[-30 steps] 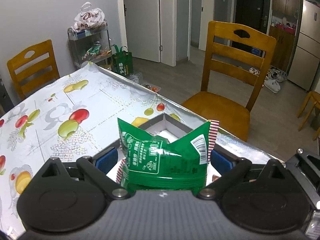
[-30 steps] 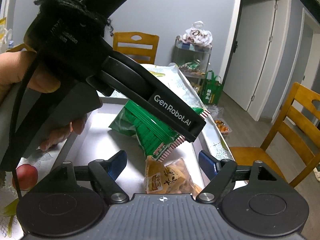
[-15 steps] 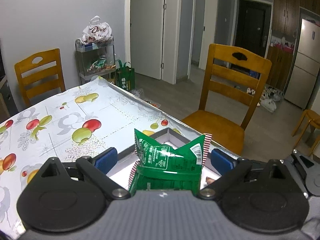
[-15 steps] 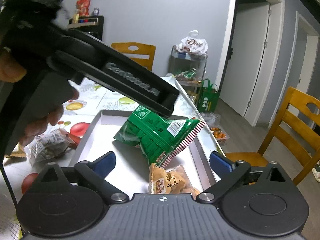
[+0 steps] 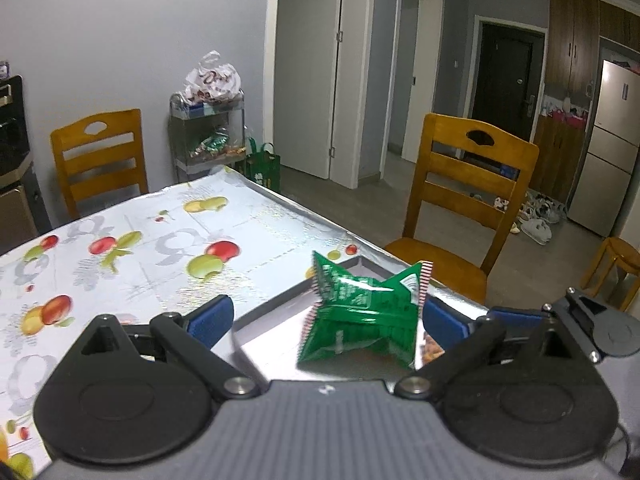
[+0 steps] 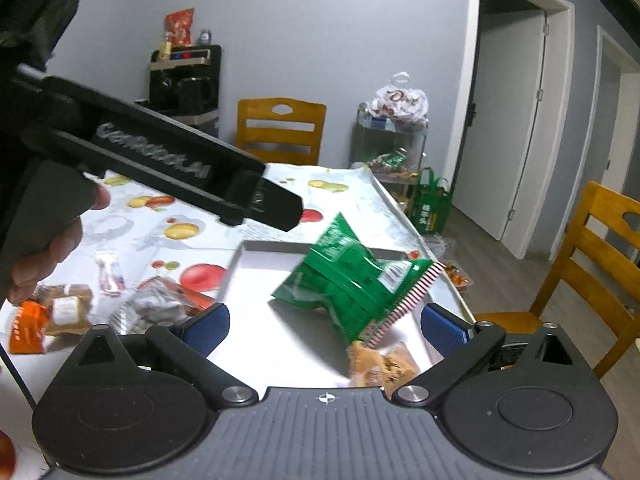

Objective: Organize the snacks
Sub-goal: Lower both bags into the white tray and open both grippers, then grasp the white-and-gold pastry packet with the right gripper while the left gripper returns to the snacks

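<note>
A table (image 5: 120,248) under a fruit-print cloth filled a grey-walled room, wooden chairs around it. We could not read the blurred print on the green packet (image 6: 356,280), which lay in the metal tray (image 6: 256,248) over a tan snack bag (image 6: 380,368) cut off by the right gripper (image 6: 324,328). Its jaws had just been opening and stood wide, pressing nothing. The left gripper (image 5: 324,316) gaped too, clear of the packet. More wrapped snacks (image 6: 52,312) lay left of the tray.
</note>
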A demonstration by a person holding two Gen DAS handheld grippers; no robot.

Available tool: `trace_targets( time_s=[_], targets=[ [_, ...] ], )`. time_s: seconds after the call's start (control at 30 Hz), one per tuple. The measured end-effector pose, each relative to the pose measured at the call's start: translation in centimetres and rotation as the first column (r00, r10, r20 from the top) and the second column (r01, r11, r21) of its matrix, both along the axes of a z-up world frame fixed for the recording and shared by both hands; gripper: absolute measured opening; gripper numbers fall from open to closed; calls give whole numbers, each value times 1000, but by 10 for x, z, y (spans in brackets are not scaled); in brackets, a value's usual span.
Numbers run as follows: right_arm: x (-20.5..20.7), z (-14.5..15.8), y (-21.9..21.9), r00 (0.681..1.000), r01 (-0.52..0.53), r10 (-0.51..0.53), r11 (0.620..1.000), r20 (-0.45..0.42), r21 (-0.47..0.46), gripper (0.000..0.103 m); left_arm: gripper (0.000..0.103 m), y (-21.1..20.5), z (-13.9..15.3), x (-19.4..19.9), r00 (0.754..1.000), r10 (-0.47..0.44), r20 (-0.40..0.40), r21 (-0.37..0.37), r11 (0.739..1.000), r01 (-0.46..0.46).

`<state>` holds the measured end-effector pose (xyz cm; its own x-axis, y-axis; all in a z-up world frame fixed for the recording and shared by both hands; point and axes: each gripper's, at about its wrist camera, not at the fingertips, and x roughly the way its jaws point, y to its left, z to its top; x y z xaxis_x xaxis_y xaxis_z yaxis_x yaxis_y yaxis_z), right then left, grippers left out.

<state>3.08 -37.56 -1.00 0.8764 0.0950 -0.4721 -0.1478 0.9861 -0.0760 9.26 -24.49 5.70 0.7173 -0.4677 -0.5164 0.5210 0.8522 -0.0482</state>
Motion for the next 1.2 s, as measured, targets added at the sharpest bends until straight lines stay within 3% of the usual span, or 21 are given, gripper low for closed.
trace_targets(
  time_s=[0.23,0.77,1.2],
  targets=[
    [-4,10,18,1000,-28,27,999,11,27,103,102,38,6,-24,997,49,53,49,997,-51],
    [-13,20,61,993,-115,111,991,50,69,103,102,124,-3,-75,988,136,75,44,989,-140],
    [-16,12,93,983,-184,183,980,33,68,103,102,208,-31,-86,943,333,18,36,942,-334]
  ],
)
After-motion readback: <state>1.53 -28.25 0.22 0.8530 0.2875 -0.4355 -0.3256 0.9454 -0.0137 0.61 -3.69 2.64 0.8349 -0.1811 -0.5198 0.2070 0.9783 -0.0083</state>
